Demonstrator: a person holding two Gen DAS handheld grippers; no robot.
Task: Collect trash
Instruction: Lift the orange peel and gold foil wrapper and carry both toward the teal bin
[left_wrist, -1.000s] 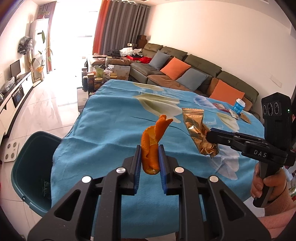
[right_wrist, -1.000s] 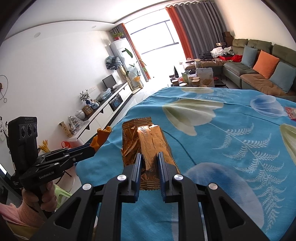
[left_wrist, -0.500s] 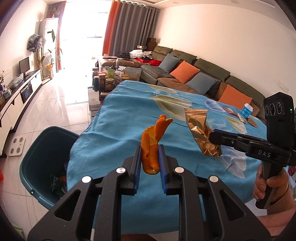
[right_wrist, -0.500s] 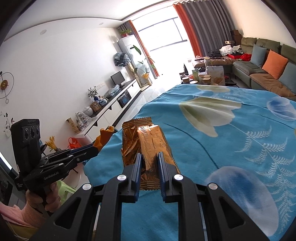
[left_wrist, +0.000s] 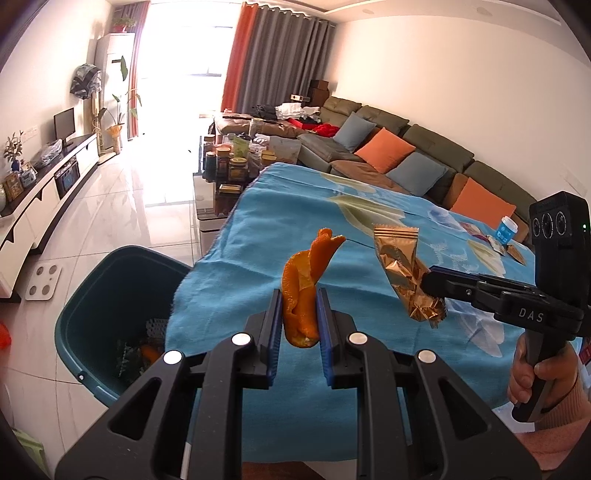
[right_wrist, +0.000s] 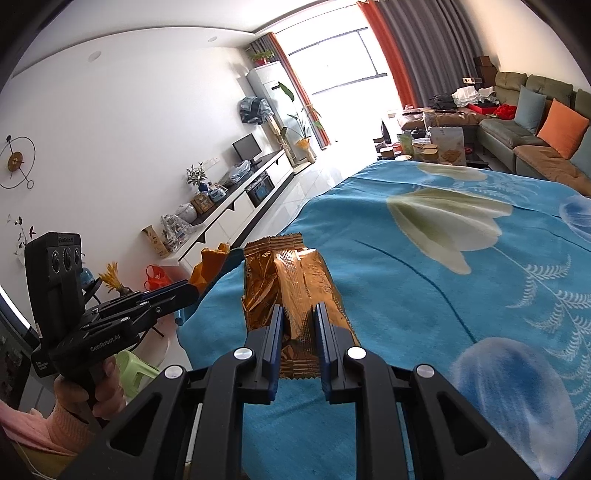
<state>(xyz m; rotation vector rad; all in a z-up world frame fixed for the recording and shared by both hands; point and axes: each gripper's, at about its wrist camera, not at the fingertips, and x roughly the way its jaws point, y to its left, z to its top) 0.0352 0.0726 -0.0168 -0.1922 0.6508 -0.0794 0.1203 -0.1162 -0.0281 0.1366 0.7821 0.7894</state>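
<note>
While both pieces of trash hang above the table's near edge, we list them first. Item one: an orange peel (left_wrist: 301, 291), curled, standing upright between the blue pads of our left gripper (left_wrist: 298, 317), which is pinched tight on its lower half. Item two: a crumpled gold wrapper (right_wrist: 295, 295), clamped at its near end by our right gripper (right_wrist: 298, 332), its serrated far end pointing away over the cloth. In the left view the wrapper hangs just right of the peel, the two apart. Item three: a teal bin (left_wrist: 107, 295) on the floor, below and left of the peel, beside the table corner; we see some scraps in its bottom, one of them orange. Item four: the table, under a blue flowered cloth (right_wrist: 461, 295). At its far right edge stand a small blue cup (left_wrist: 506, 229) and a few flat packets (left_wrist: 513, 253), too small to identify. Item five: a hand (left_wrist: 535, 376) in a pink sleeve grips the right tool's handle. Beyond: a sofa (left_wrist: 406, 147) with orange and blue cushions, and a white tiled floor.
</note>
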